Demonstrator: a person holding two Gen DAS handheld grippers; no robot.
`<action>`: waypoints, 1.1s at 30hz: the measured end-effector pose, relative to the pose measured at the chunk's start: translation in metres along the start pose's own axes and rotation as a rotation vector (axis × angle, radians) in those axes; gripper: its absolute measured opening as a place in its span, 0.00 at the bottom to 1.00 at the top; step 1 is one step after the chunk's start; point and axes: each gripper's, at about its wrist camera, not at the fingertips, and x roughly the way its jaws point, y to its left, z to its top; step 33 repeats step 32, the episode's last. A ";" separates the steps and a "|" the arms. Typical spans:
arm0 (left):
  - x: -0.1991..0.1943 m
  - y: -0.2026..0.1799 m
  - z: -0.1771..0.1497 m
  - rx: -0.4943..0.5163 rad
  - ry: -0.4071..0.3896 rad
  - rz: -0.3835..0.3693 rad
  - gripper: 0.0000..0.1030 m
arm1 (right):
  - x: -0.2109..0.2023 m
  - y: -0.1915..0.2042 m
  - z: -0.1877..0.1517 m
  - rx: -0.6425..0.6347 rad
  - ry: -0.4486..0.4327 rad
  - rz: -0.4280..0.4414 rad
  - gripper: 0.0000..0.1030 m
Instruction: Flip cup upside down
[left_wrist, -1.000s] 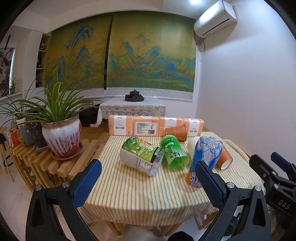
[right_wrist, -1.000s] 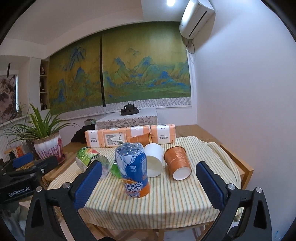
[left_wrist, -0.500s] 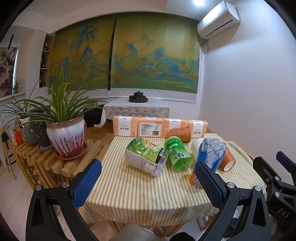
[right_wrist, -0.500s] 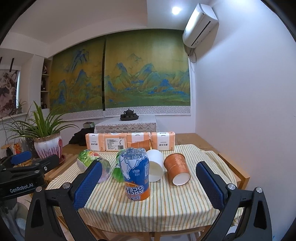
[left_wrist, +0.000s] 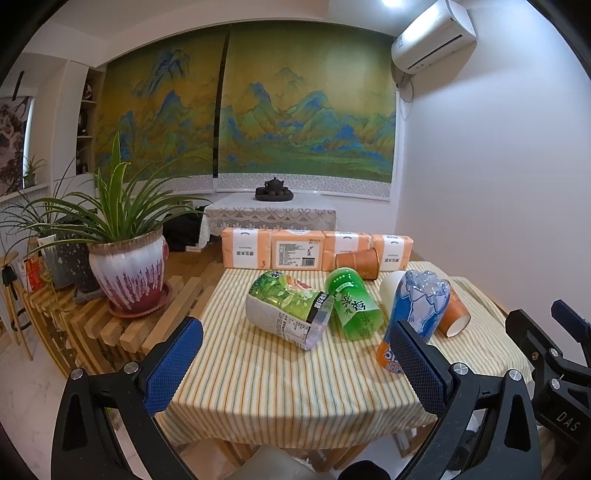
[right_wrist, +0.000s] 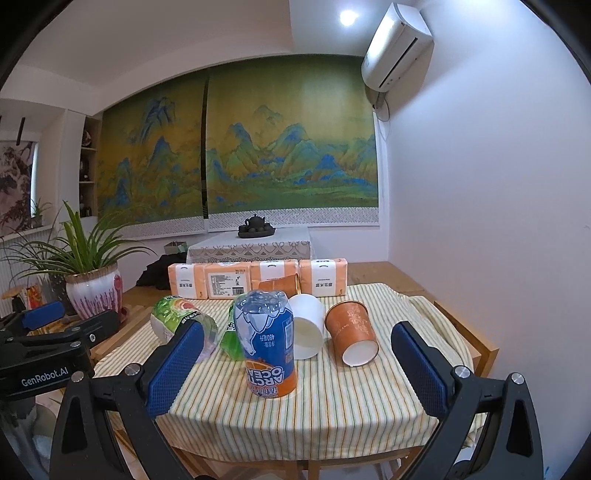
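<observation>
Three paper cups lie on their sides on the striped tablecloth (right_wrist: 332, 413). An orange cup (right_wrist: 352, 338) lies at the right with its mouth toward me; it also shows in the left wrist view (left_wrist: 453, 314). A white cup (right_wrist: 306, 330) lies beside it, partly hidden in the left wrist view (left_wrist: 389, 291). A second orange cup (right_wrist: 280, 285) (left_wrist: 358, 262) lies at the back by the packs. My right gripper (right_wrist: 295, 373) is open and empty before the table's near edge. My left gripper (left_wrist: 295, 363) is open and empty, further left.
An upside-down blue-and-orange bottle (right_wrist: 267, 343) stands in front of the cups. A green bottle (left_wrist: 352, 308) and a green-labelled bottle (left_wrist: 288, 308) lie on their sides. Orange tissue packs (left_wrist: 314, 253) line the back edge. A potted plant (left_wrist: 127, 269) stands on a slatted bench at left.
Both grippers have drawn back a little and tilted upward, so the table sits lower and further in view. Nothing on the table has moved.
</observation>
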 end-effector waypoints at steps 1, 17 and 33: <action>0.000 0.000 0.000 0.000 0.000 0.000 0.99 | 0.001 0.000 0.000 -0.001 0.001 -0.001 0.97; 0.002 0.000 -0.001 0.004 -0.001 -0.002 0.99 | 0.002 -0.001 -0.002 0.007 0.007 -0.003 0.97; 0.004 -0.003 -0.001 0.015 -0.009 0.006 0.99 | 0.004 -0.003 -0.003 0.021 0.021 -0.001 0.97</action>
